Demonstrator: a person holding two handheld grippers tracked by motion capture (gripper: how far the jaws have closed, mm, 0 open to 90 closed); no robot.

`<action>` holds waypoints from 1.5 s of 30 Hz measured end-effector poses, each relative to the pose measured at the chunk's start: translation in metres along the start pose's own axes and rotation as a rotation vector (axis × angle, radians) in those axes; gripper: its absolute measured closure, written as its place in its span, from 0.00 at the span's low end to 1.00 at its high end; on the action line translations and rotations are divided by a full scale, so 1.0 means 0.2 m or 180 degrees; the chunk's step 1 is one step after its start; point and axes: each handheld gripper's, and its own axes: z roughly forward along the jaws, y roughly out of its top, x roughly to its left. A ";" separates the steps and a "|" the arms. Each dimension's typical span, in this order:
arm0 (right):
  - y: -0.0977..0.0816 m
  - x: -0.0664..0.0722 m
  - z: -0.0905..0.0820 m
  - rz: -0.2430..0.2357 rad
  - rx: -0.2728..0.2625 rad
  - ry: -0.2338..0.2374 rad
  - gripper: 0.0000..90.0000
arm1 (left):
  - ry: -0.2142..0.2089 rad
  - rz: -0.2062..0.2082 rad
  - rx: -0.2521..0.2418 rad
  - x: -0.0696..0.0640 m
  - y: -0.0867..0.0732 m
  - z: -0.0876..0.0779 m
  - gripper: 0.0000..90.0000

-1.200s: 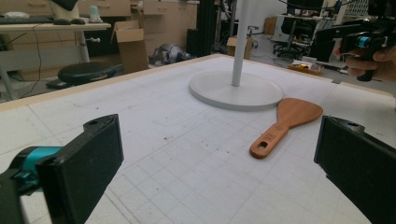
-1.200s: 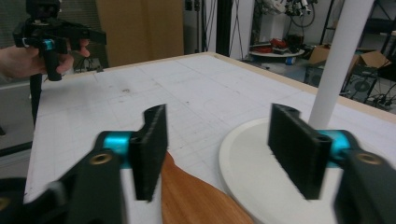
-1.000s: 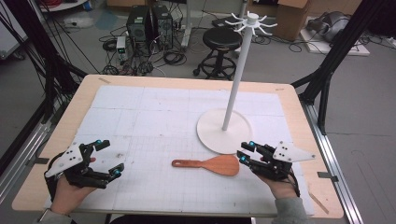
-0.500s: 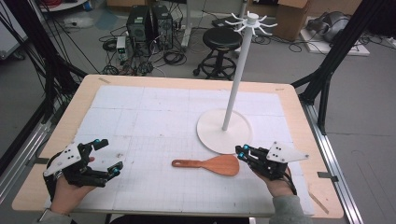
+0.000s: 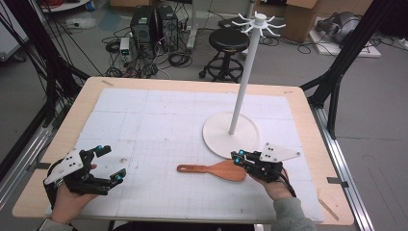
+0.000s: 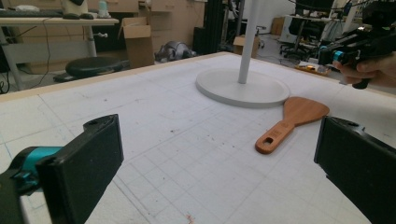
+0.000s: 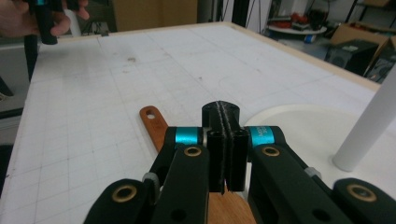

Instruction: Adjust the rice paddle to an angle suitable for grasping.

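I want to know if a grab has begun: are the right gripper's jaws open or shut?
Shut. In its own view the right gripper has both black jaws pressed together, nothing between them, just above the wooden spatula.

Along our left gripper (image 6: 219, 163) we see its two black jaws standing wide apart at the bottom corners, with bare gridded bench (image 6: 154, 116) between them and nothing gripped. Ahead lies the wooden spatula (image 6: 292, 122) flat on the bench, its handle end with the hole nearest us and its blade just beside the round white stand base (image 6: 219, 88), from which a white pole (image 6: 249, 39) rises. At the upper right we see the right gripper (image 6: 334, 52) held in a hand (image 6: 371, 72) above the bench, beyond the spatula's blade.
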 end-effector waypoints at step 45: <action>-0.09 -0.13 0.36 0.0252 0.0988 0.0347 0.99 | 0.0052 -0.0011 0.0116 -0.01 -0.03 -0.02 0.02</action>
